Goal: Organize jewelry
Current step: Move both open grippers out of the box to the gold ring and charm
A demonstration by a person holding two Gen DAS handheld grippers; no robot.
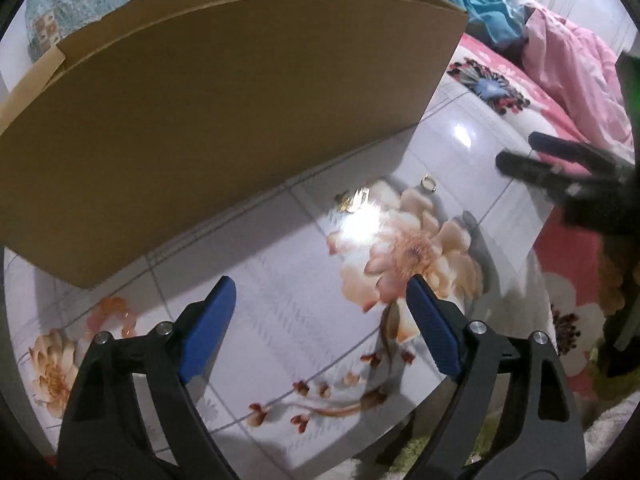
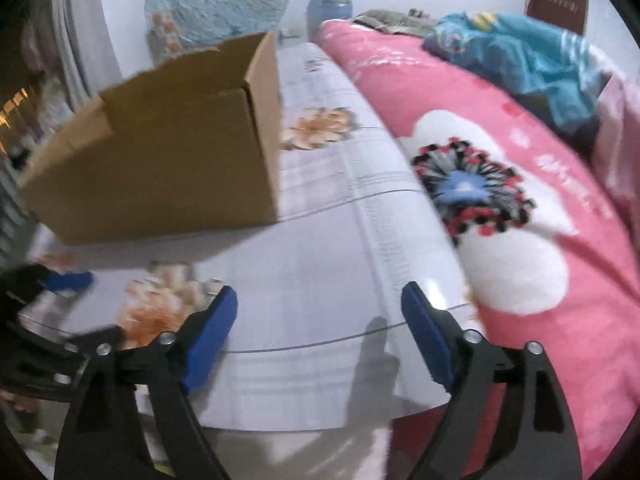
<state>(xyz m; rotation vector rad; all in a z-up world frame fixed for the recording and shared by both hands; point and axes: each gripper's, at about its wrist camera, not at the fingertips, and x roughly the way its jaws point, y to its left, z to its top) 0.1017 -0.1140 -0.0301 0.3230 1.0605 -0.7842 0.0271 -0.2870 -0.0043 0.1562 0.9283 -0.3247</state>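
I am holding both the left gripper (image 1: 320,300) and right gripper (image 2: 318,312) spread apart, gripping nothing. A ring (image 1: 429,182) and gold jewelry piece (image 1: 352,200) are lying near the table's (image 1: 280,300) far edge, beside the cardboard box (image 1: 224,120).

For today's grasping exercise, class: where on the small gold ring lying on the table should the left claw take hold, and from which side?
Grip the ring across its band, coming down from above. It lies flat on the glossy table, apart from the gold jewelry heap and the cardboard box, so there seems room for a finger on either side. The left claw is open already.
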